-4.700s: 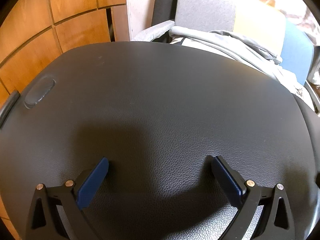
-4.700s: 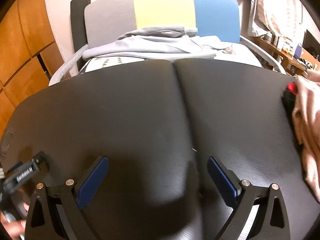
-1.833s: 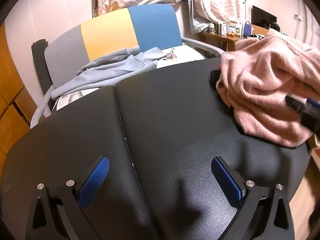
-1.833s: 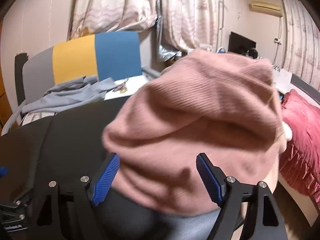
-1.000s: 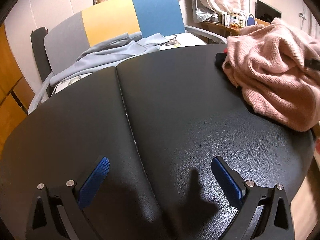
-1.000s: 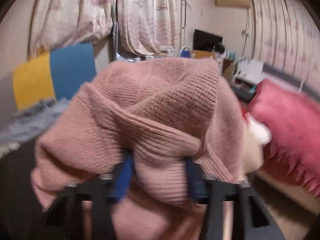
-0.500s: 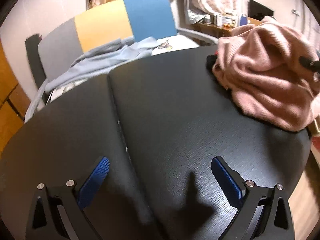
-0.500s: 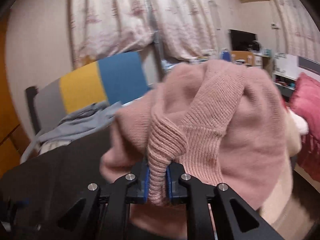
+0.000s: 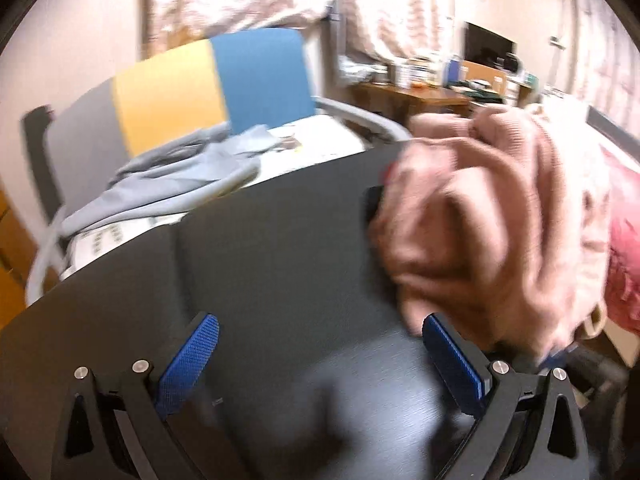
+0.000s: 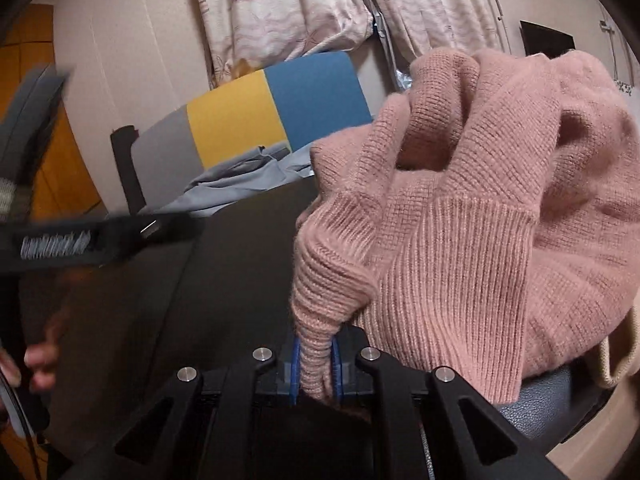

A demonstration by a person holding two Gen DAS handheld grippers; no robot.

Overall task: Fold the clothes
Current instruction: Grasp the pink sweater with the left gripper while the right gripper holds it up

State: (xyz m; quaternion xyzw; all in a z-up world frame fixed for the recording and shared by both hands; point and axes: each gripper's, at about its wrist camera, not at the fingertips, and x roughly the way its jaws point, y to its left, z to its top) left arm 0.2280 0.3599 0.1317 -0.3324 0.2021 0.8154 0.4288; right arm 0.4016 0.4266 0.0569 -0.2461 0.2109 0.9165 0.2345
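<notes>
A pink knitted sweater (image 10: 460, 216) is bunched up and lifted over the right side of the black table (image 10: 224, 280). My right gripper (image 10: 316, 364) is shut on a ribbed fold of it, the blue pads pinching the cloth. In the left wrist view the sweater (image 9: 492, 232) is blurred, hanging just beyond the right finger. My left gripper (image 9: 316, 344) is open over the black table (image 9: 280, 248) with nothing between its blue pads. The left tool's body (image 10: 80, 240) shows at the left of the right wrist view.
A chair (image 9: 208, 84) with grey, yellow and blue back panels stands behind the table, with a grey garment (image 9: 176, 176) draped on its seat. A red cushion (image 9: 624, 252) lies at the right. Curtains and a cluttered desk (image 9: 420, 88) are at the back. A hand (image 10: 36, 364) shows at left.
My right gripper has lifted the sweater higher and pulled it toward the table's middle. The left gripper has swung toward the sweater, which now hangs close to its right finger.
</notes>
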